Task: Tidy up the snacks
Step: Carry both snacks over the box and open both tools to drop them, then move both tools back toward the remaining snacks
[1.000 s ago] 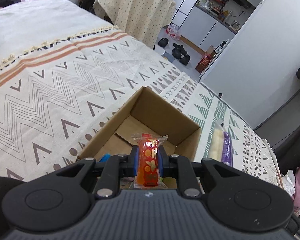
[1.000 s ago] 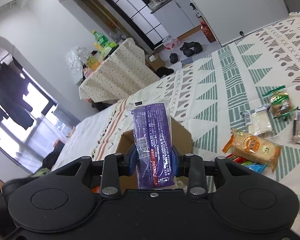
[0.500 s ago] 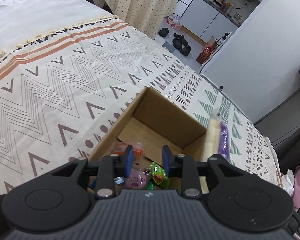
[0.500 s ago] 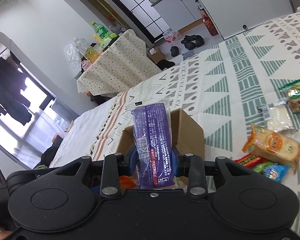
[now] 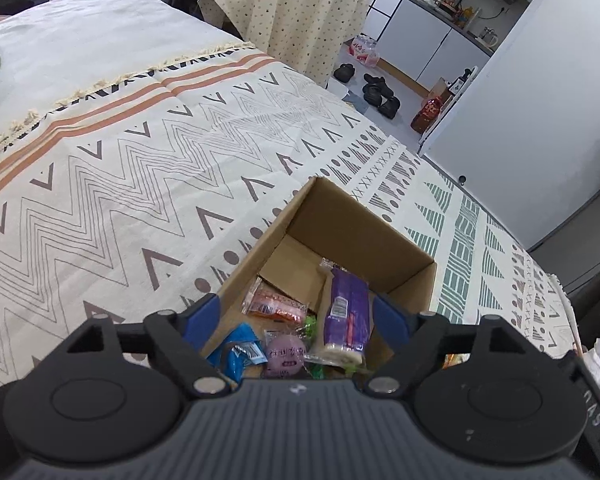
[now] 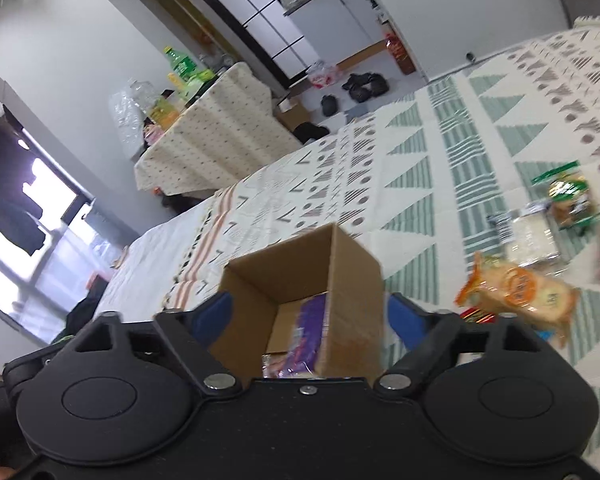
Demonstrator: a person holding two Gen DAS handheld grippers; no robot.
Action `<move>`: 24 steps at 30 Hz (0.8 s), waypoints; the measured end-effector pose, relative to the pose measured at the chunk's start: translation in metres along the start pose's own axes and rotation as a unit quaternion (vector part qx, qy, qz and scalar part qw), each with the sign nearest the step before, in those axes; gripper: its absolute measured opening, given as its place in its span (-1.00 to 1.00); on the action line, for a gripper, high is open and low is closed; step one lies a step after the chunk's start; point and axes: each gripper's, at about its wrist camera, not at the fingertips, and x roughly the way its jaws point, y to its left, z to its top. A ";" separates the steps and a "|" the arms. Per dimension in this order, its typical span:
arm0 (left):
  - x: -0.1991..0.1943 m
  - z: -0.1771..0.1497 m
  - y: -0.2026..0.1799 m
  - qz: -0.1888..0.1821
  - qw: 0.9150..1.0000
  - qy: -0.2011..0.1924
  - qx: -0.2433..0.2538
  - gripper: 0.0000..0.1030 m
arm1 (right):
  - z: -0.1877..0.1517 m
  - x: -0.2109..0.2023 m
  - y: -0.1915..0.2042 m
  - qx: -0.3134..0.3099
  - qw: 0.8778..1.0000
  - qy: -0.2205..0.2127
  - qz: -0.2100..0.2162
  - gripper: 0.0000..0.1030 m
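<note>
- My left gripper (image 5: 296, 316) is wide open with nothing in it, and it hangs right over the cardboard box (image 5: 364, 236).
- My right gripper (image 6: 308, 316) is wide open too, with nothing in it, close to the near side of the box.
- The purple packet (image 5: 347, 308) lies inside the box, leaning against the right wall. An orange packet (image 5: 276, 302), a blue packet (image 5: 240, 354) and a round pink sweet (image 5: 287, 358) lie in there too.
- More snacks wait on the patterned blanket (image 6: 440, 148) to my right: a round cracker packet (image 6: 518, 290), a clear white packet (image 6: 530, 238) and a green-edged packet (image 6: 570, 200).
- I think the next good move is to lift both grippers straight up, so I do not bump the box walls (the box looks light and could slide).
- Then I would go for the cracker packet, since it is nearest, and pinch it gently across the middle, because crackers break.
- The pink sweet has writing on it, and the purple packet has a small white label, but both are too small for me to read.
</note>
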 end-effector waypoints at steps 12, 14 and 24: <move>-0.027 -0.025 -0.033 0.002 0.998 -0.048 0.028 0.83 | 0.009 -0.035 -0.007 -0.014 0.999 -0.019 -0.025 1.00; -0.029 -0.029 -0.038 -0.007 0.999 -0.042 0.026 0.83 | 0.010 -0.042 -0.010 -0.013 0.999 -0.023 -0.026 1.00; -0.040 -0.048 -0.071 -0.013 0.998 -0.030 0.048 0.89 | 0.018 -0.073 -0.031 0.001 0.999 -0.032 -0.020 1.00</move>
